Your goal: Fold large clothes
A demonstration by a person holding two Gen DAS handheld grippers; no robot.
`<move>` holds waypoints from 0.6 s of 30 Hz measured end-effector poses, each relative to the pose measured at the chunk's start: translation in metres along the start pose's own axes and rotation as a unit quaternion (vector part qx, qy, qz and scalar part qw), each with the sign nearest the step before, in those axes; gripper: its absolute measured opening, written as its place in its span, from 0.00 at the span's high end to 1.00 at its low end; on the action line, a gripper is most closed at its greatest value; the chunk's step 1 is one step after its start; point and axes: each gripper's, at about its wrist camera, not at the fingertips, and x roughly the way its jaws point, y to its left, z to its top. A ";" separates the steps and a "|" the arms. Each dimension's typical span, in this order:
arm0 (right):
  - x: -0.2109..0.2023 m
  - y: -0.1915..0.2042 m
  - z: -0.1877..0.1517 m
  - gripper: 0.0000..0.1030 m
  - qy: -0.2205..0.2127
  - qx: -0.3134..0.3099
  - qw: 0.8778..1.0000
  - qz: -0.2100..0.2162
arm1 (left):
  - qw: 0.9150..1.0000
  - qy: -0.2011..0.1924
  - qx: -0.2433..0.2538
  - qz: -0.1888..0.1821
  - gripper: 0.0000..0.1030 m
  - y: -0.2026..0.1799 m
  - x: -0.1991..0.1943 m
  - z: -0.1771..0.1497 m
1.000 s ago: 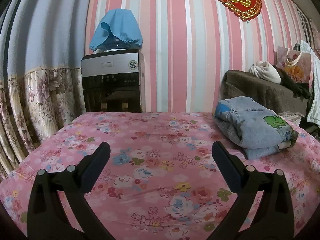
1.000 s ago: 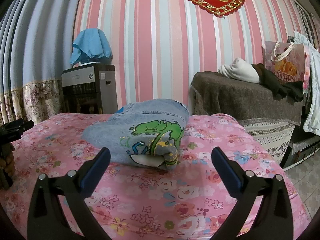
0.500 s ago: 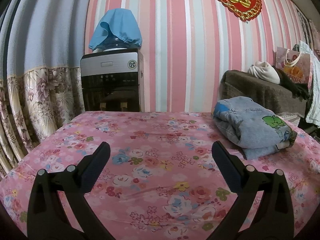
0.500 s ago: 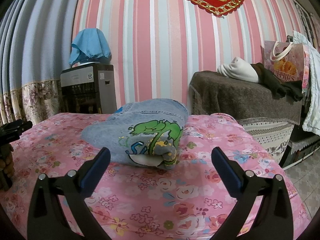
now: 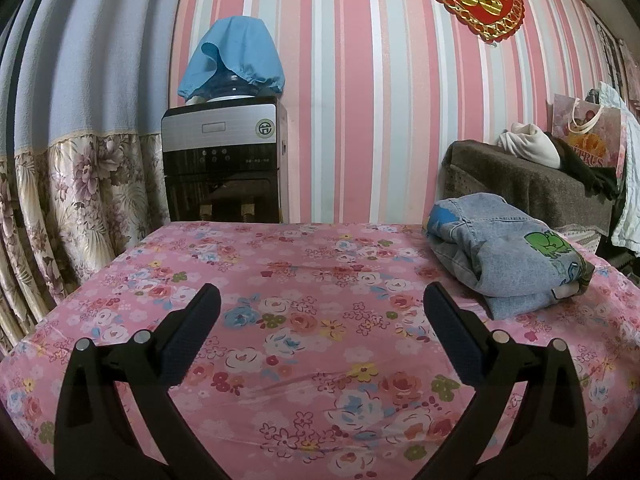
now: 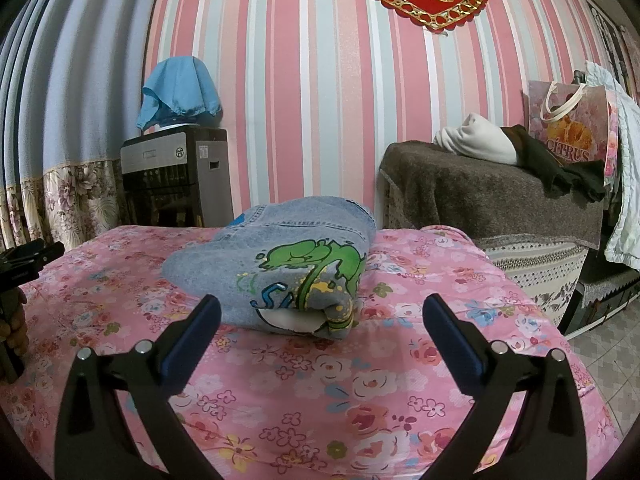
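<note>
Barely anything has moved since a second ago, honestly: both views have just drifted a touch, and the folded light-blue denim garment with the green cartoon print [image 6: 288, 272] sits in the same spot. It's lying in a chunky folded bundle on the counter covered by a pink floral cloth [image 5: 304, 320], over toward the right side when seen from the left wrist camera [image 5: 508, 252]. The left gripper [image 5: 320, 308] hangs over bare floral cloth with its jaws spread wide, nothing between them, well apart from the denim. The right gripper [image 6: 320, 312] is pointed straight at the bundle, jaws wide apart too and holding nothing; whether its fingertips touch the fabric I can't tell. Behind the counter there's a silver and black water dispenser [image 5: 222, 164] with a blue cloth cover [image 5: 232, 60] draped over the bottle, against pink striped wallpaper [image 5: 360, 100].
</note>
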 end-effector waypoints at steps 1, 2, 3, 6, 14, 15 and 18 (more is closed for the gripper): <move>0.000 0.000 0.000 0.02 0.000 0.000 1.000 0.000 | 1.000 0.000 0.000 0.001 0.03 0.000 0.000 0.000; 0.000 0.000 0.000 0.02 -0.001 0.000 1.000 0.000 | 1.000 0.000 -0.002 0.003 0.03 0.001 0.000 0.000; 0.000 0.000 0.000 0.02 -0.001 0.000 1.000 0.000 | 1.000 0.000 -0.004 0.003 0.03 0.001 -0.001 0.000; 0.000 0.000 0.000 0.02 0.000 0.001 1.000 0.000 | 1.000 0.000 -0.004 0.003 0.03 0.000 -0.002 -0.001; 0.000 0.000 0.000 0.02 0.000 0.001 1.000 0.000 | 1.000 -0.001 -0.002 0.003 0.03 0.001 -0.002 -0.001; 0.000 0.000 0.000 0.02 0.000 0.001 1.000 0.000 | 1.000 -0.001 -0.002 0.004 0.03 0.001 -0.002 -0.001; 0.000 0.000 0.000 0.02 0.000 0.000 1.000 0.000 | 1.000 -0.001 -0.003 0.003 0.03 0.001 -0.002 -0.001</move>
